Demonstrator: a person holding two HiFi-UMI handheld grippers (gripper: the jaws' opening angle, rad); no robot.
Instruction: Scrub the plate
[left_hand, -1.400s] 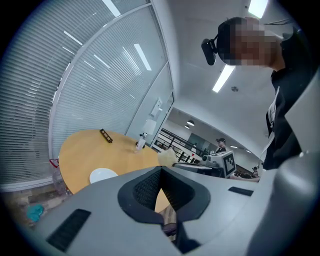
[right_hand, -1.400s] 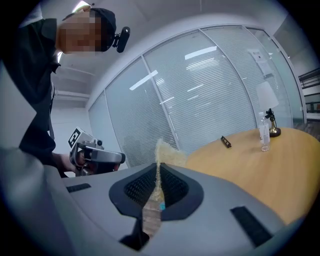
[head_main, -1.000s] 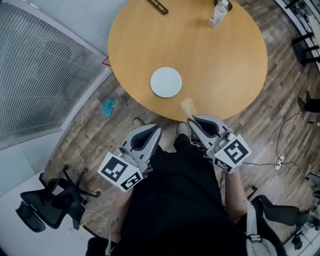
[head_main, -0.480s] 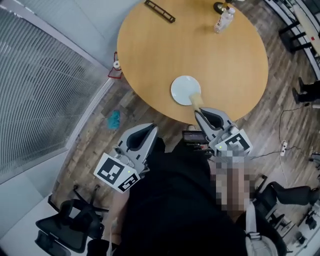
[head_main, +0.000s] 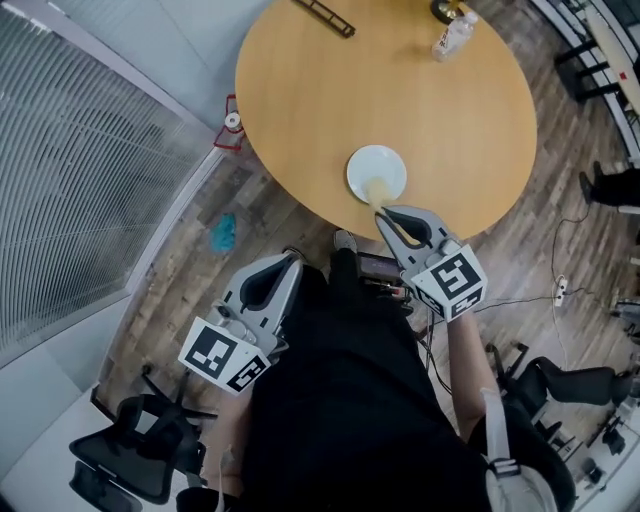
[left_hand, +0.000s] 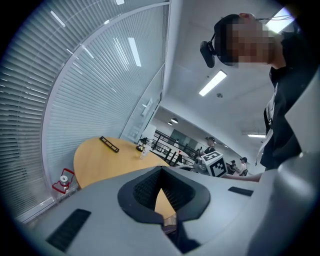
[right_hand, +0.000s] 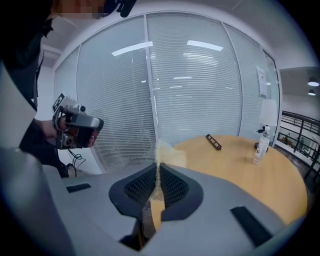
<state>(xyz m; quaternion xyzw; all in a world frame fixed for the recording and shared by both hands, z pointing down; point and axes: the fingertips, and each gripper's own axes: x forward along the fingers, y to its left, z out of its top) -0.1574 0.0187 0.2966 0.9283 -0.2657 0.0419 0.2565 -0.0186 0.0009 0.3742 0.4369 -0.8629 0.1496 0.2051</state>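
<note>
The right gripper (head_main: 383, 213) pinches a yellow sponge (head_main: 377, 191) in its fingers over the white plate (head_main: 380, 164), at 6 o'clock on the tabletop (head_main: 300, 90). The left gripper (head_main: 286, 262) has its fingers closed, empty. Nothing holds the plate, so scrubbing may slide it off.

**Surroundings, off-task items only**

Round wooden table (head_main: 330, 90) ahead of the fingers (head_main: 412, 211) of the right gripper (head_main: 384, 212). At its far edge I see a clear bottle (head_main: 452, 36), upright, and a black bar (head_main: 322, 16), well apart. On the floor, beyond and left of the left gripper (head_main: 292, 258): a teal scrap (head_main: 224, 232), then a red-and-white object (head_main: 231, 124) against the blinds (head_main: 70, 170). A black office chair (head_main: 130, 460) sits behind it.
</note>
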